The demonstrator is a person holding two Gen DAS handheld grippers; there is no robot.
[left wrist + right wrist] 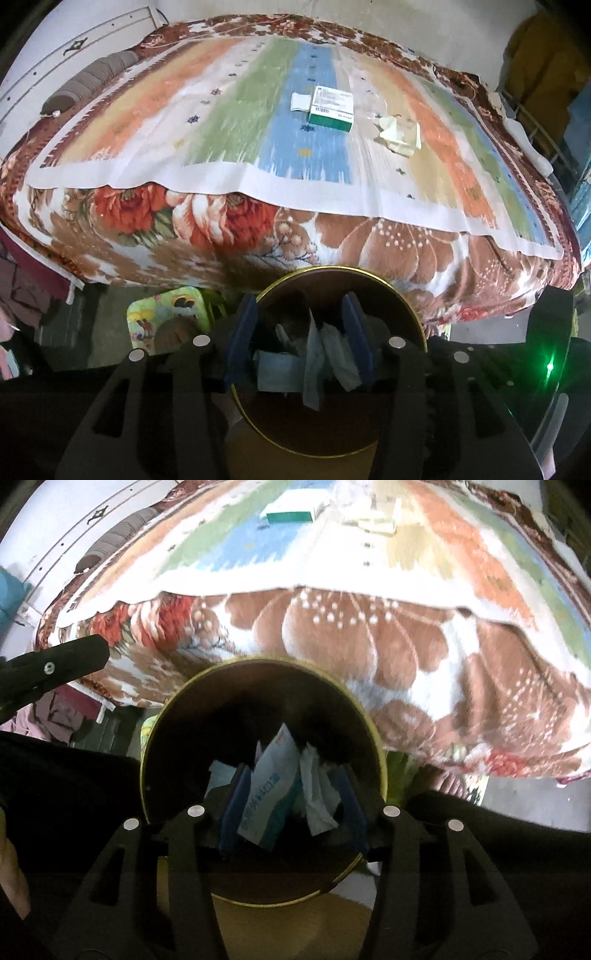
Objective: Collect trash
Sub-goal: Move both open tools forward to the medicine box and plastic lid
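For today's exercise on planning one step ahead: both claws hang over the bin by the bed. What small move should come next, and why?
Probably lift the right claw clear of the bin and reach toward the green and white box on the bed. Both claws stand open over the papers in the bin, gripping nothing, while the box and the crumpled paper remain uncollected on the striped cloth.

The bin's (155, 746) near rim hides behind the gripper; the box (291, 511) is blurred and cut off.

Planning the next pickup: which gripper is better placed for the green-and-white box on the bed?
Marginally left: its view frames the box centrally; from the right it sits at the frame's edge. Both hang open over the bin.
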